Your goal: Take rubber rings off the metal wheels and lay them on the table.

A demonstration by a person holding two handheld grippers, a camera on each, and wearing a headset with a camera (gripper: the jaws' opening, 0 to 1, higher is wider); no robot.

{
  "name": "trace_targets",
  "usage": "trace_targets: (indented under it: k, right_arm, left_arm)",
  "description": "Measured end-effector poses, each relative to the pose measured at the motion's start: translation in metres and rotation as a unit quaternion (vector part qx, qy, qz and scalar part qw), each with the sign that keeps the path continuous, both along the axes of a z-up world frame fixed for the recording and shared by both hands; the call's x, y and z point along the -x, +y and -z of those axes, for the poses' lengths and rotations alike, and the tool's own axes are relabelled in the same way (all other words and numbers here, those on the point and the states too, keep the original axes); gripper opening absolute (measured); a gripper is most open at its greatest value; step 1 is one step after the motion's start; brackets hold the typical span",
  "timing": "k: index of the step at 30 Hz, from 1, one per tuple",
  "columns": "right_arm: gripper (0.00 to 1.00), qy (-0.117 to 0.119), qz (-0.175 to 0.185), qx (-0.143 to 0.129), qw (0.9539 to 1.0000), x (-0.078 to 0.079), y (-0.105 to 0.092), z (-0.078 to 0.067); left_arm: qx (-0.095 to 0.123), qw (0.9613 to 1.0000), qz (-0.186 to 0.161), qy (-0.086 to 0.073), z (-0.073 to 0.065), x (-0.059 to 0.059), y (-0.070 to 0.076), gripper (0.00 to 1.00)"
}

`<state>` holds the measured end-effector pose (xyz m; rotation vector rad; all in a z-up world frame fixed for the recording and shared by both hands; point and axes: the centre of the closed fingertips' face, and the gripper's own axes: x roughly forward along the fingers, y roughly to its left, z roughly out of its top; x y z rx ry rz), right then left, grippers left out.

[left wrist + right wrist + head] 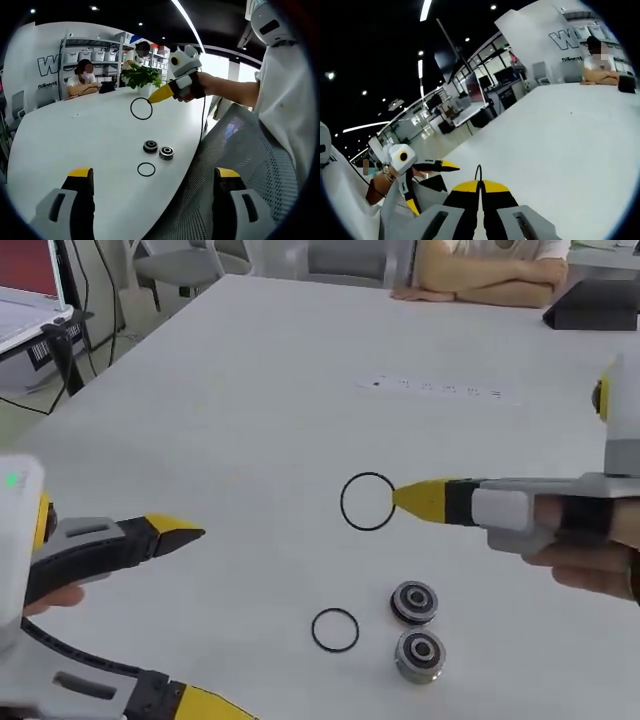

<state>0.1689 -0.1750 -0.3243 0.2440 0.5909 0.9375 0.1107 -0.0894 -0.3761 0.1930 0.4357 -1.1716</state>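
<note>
My right gripper (400, 500) reaches in from the right above the white table (230, 410) and is shut on a black rubber ring (343, 502) that hangs at its yellow tips. The right gripper view has this ring (478, 172) edge-on between the closed tips (480, 184). A second ring (314, 630) lies flat on the table. Beside it stand two metal wheels (414, 602) (421, 653). My left gripper (210, 625) is open at the lower left, well apart from them. In the left gripper view, its jaws (154, 172) stand wide, with the wheels (150, 146) ahead.
A person's folded arms (480, 280) rest on the table's far end. A black box (595, 305) lies at the far right. A flush socket strip (435, 388) is set into the tabletop. Chairs (185, 265) and a desk stand beyond the left edge.
</note>
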Motion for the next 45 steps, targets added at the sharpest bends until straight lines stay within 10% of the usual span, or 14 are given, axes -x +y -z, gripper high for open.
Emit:
trace_targets:
  k: [13, 35, 45]
  right_arm:
    - [0.0, -0.013, -0.073, 0.064, 0.9952, 0.006, 0.034, 0.023]
    - [0.0, 0.091, -0.082, 0.113, 0.986, 0.023, 0.021, 0.113]
    - [0.0, 0.124, -0.067, 0.127, 0.9818, 0.02, 0.008, 0.13]
  left_arm:
    - [-0.001, 1.0, -0.005, 0.002, 0.001, -0.001, 0.002, 0.98]
    - [-0.009, 0.9999, -0.012, 0.008, 0.005, -0.003, 0.005, 0.96]
    - [-0.004, 0.9996, -0.022, 0.013, 0.007, -0.007, 0.008, 0.95]
